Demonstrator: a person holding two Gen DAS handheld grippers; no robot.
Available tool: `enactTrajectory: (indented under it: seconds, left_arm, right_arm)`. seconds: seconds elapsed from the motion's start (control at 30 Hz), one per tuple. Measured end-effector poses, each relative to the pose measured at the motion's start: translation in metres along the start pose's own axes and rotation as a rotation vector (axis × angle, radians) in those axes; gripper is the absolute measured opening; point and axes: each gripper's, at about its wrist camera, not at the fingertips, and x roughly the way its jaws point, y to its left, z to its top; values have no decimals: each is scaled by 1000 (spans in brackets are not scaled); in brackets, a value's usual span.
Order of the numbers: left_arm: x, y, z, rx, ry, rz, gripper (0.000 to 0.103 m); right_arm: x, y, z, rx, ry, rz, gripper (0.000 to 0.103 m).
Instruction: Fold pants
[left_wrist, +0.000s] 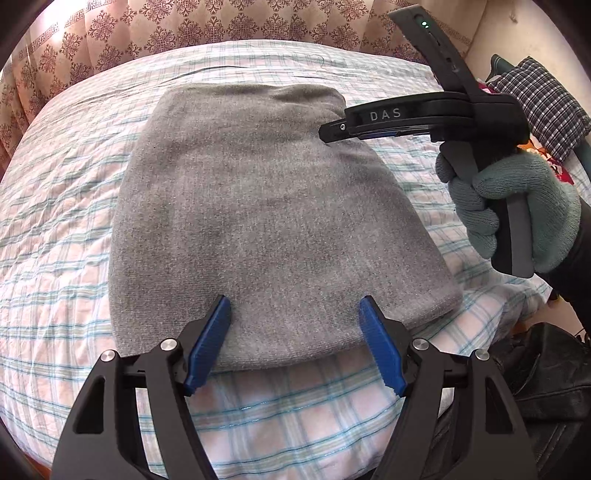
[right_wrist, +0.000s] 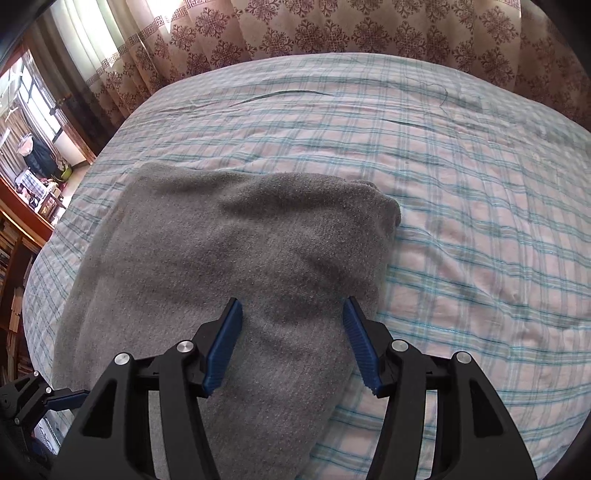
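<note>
Grey knit pants (left_wrist: 266, 221) lie folded into a thick, roughly rectangular bundle on a bed whose sheet (left_wrist: 66, 206) is checked in pink, white and teal. From the left wrist view the bundle runs away from the camera, with its near edge just past the left gripper (left_wrist: 295, 306); that gripper's blue pads (left_wrist: 207, 343) stand well apart above the near edge of the cloth, with nothing pinched between them. In the same view the right gripper (left_wrist: 334, 131) reaches in from the right, its black fingertips at the far right corner of the bundle; whether they touch the cloth cannot be told from this angle. A hand in a grey-green glove (left_wrist: 517, 206) grips its handle. From the right wrist view, the right gripper (right_wrist: 291, 306) has its own blue pads (right_wrist: 221, 347) spread over the near part of the pants (right_wrist: 229, 251), apart and clamped on nothing, with the cloth lying flat beneath them. The far right corner of the bundle is rounded and slightly humped. A curtain (right_wrist: 295, 29) with a dark red pattern hangs behind the bed. A checked pillow (left_wrist: 543, 107) sits at the right edge of the left view, and a wooden bookshelf (right_wrist: 18, 236) stands at the left edge of the right view.
</note>
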Motion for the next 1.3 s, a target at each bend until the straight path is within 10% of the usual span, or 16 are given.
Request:
enactTrajectory:
  seconds: [0.57, 1.3]
  left_arm:
    - [0, -15, -1, 19, -2, 26, 73]
    - [-23, 3, 8, -53, -69, 51, 78]
  right_arm:
    - [-41, 15, -79, -62, 69, 82, 58]
    - [-43, 0, -89, 40, 50, 105, 63]
